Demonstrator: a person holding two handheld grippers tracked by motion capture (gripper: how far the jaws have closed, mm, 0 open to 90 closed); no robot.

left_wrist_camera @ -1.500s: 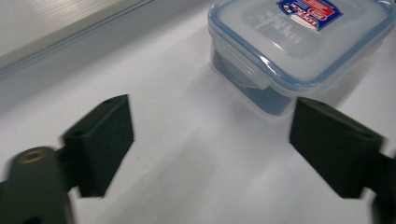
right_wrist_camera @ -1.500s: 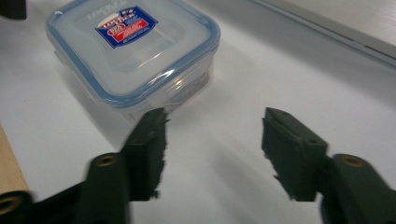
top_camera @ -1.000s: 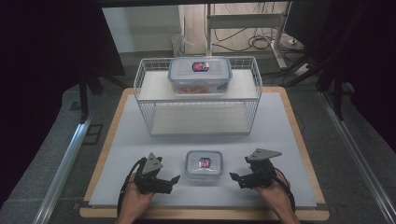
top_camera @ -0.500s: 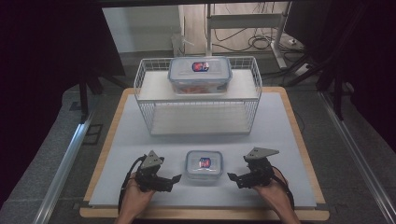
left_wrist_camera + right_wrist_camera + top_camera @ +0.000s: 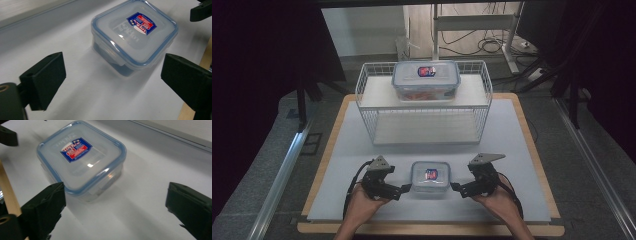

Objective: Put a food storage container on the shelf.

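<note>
- Near edge of the bench (image 5: 362, 150): left hand-held gripper (image 5: 404, 188) and right hand-held gripper (image 5: 455, 188) flanked the small container (image 5: 430, 177), one on each side, tips pointing inward.
- Both had jaws spread wide, nothing between them. Tips sat just beside the container walls; contact couldn't be confirmed from the high view.
- Container sat on the bench near the middle of the near edge, upright, lid on.
- Left gripper view: container (image 5: 135, 37) lay ahead between the jaws, nearer the right one. Right gripper view: container (image 5: 81, 158) sat off toward the left jaw.
- Risk: each gripper looked off-centre, so one jaw would likely land first and skid or spin the container on the smooth sheet.
- Risk: walls were glossy clear plastic with rounded corners. A pinch on a corner could slip off.
- Risk: uneven push from the two sides could shove it toward the bench's near edge.
- Container: squarish clear tub, rounded corners, translucent lid with blue seal ring and latch flaps, red-and-blue label (image 5: 431, 174) on top.
- Bench top: matte pale sheet on a wooden board; wood showed at the edges.
- Far half of the bench: white wire rack (image 5: 427, 127), thin grid walls, flat shelf.
- On the rack's top shelf: a larger container (image 5: 426, 80) of the same style, reddish contents, well apart from the grippers.
</note>
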